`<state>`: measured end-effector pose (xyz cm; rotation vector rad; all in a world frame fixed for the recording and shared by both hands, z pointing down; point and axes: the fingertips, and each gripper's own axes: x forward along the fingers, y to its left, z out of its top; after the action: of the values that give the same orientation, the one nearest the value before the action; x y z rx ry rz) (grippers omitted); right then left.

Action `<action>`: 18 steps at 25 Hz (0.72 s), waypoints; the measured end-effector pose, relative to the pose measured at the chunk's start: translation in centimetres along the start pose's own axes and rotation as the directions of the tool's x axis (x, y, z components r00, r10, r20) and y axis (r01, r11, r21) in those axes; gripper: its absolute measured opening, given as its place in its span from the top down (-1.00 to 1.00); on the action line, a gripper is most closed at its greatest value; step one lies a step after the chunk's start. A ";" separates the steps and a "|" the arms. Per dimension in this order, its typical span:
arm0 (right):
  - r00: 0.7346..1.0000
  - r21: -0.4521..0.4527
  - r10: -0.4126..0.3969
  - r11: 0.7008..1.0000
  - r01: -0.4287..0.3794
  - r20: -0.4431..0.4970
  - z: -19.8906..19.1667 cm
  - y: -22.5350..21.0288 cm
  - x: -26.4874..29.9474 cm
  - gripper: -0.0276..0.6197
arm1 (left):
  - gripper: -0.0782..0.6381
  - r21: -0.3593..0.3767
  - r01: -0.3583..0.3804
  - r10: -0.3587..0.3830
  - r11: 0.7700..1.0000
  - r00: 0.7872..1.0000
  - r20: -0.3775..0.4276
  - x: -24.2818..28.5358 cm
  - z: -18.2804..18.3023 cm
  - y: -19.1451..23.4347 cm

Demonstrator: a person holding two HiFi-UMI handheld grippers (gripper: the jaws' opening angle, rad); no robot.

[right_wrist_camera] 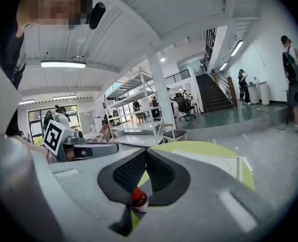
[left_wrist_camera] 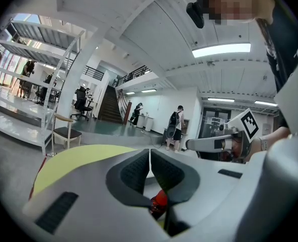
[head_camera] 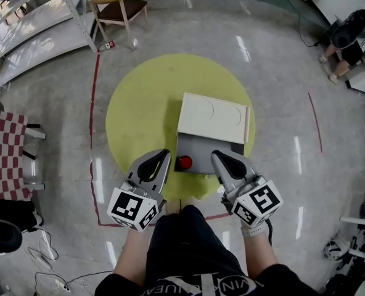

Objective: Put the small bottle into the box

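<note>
Since the small bottle (head_camera: 184, 162) stands upright at the near-left corner of the box (head_camera: 214, 145), on its grey base, the drop looks done. I can't confirm whether it's fully inside or just against the near wall. The cream lid (head_camera: 212, 115) sits on the box's far side, apparently folded back, which leaves the base open from the near side.

- **Left gripper (head_camera: 163, 155):** jaws pressed together and empty. The red cap shows below them, ungripped.
- **Right gripper (head_camera: 217, 155):** same, fully closed, holding nothing.

Both hang at the box's near edge, one on each side of the bottle and apart from it, which reads as a stand-off pose. The yellow mat (head_camera: 139, 103) lies under the box.

Risk: the bottle is close to the edge, so a nudge could tip it.
</note>
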<state>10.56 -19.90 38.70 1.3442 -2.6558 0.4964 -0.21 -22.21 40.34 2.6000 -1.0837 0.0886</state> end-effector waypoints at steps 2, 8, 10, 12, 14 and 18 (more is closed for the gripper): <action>1.000 0.011 -0.007 1.000 0.007 0.015 0.6 -0.4 -0.4 0.90 | 0.74 -0.008 0.003 -0.003 1.000 1.000 0.007 0.2 0.5 -0.3; 0.998 0.018 -0.027 0.999 0.026 0.052 2.1 -1.0 -1.7 0.90 | 0.74 -0.023 0.006 -0.005 1.000 1.000 0.023 0.2 2.1 -1.2; 0.997 0.022 -0.033 0.999 0.032 0.066 2.6 -1.2 -2.1 0.90 | 0.74 -0.025 0.006 -0.005 1.000 0.999 0.037 0.1 2.3 -1.4; 0.996 0.026 -0.038 0.999 0.037 0.076 2.9 -1.3 -2.4 0.90 | 0.74 -0.024 0.005 -0.004 1.000 0.999 0.043 0.1 2.7 -1.5; 0.996 0.029 -0.043 0.999 0.041 0.084 3.3 -1.4 -2.8 0.90 | 0.74 -0.020 0.004 -0.003 1.000 0.999 0.048 0.1 3.1 -1.6; 0.994 0.033 -0.051 0.998 0.048 0.099 3.9 -1.5 -3.5 0.90 | 0.74 -0.021 -0.001 0.002 1.000 0.998 0.062 -0.1 4.2 -1.9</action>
<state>13.99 -19.38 34.45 1.4768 -2.6958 0.4779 0.77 -22.21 35.83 2.5996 -1.1014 -0.0029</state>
